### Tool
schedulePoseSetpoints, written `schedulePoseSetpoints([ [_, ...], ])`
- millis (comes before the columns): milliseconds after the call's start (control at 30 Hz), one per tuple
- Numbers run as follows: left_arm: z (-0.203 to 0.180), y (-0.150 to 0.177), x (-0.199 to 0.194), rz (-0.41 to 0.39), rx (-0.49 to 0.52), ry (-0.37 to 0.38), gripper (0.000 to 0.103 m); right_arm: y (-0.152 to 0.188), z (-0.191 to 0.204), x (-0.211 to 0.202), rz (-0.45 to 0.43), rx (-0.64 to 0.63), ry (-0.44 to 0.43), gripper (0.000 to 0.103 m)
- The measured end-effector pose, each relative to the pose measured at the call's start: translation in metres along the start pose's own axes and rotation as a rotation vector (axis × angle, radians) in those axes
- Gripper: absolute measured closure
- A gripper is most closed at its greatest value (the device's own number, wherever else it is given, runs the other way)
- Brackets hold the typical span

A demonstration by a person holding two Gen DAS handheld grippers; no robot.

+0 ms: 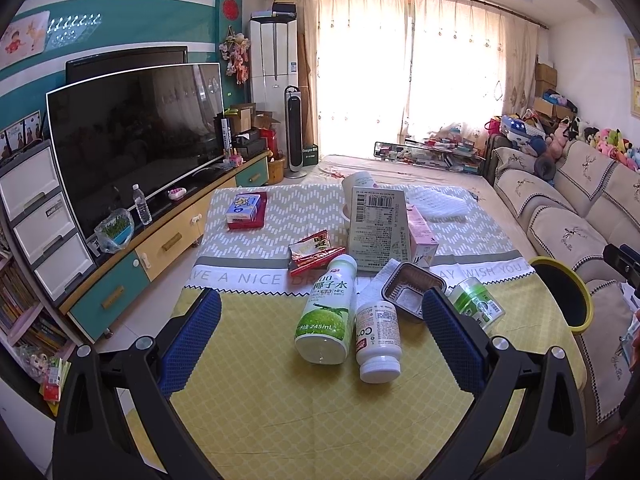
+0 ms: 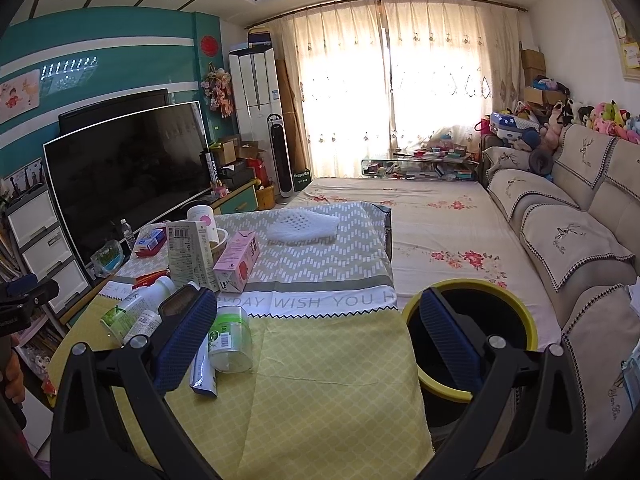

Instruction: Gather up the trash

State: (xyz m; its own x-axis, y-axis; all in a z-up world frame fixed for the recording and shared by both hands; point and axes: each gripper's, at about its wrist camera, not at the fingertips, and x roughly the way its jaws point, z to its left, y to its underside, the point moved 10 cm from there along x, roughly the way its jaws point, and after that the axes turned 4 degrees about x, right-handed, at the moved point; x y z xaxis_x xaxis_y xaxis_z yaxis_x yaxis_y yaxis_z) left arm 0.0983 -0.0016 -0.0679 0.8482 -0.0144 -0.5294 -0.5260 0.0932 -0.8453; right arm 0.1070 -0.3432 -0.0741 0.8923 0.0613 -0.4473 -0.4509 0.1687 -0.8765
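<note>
Left wrist view looks over the counter [image 1: 256, 408], whose yellow cloth carries the trash just ahead of the left tongs [image 1: 320, 320], gaping and empty: a tall box [image 1: 378, 232], a coconut-water bottle [image 1: 326, 316], a white pill bottle [image 1: 378, 340], a foil tray [image 1: 414, 292]. Beside the right tongs [image 2: 320, 340], also spread with nothing between them, stands the yellow-rimmed bin [image 2: 470, 334], a clear jar [image 2: 232, 338] on their other side. Both bottles lie on their sides and touch, so a careless pinch could, I reckon, roll one off the edge.
</note>
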Motion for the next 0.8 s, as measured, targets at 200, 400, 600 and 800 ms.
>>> schedulePoseSetpoints([
  [200,-0.0004,0.002,0.002,0.007,0.001,0.003,0.004,0.003,-0.0009,0.0028,0.003,-0.001,-0.001,0.006],
  [400,-0.0013,0.0028,0.0032,0.011,0.002,0.003,0.004,0.003,-0.0008,0.0031,0.004,-0.001,0.0,0.006],
  [600,-0.0017,0.0035,0.0036,0.012,0.003,0.003,0.004,0.0045,-0.0011,0.0048,0.009,0.002,0.002,0.006],
  [800,-0.0015,0.0038,0.0038,0.013,0.002,0.004,0.004,0.0045,-0.001,0.005,0.009,0.001,0.002,0.006],
])
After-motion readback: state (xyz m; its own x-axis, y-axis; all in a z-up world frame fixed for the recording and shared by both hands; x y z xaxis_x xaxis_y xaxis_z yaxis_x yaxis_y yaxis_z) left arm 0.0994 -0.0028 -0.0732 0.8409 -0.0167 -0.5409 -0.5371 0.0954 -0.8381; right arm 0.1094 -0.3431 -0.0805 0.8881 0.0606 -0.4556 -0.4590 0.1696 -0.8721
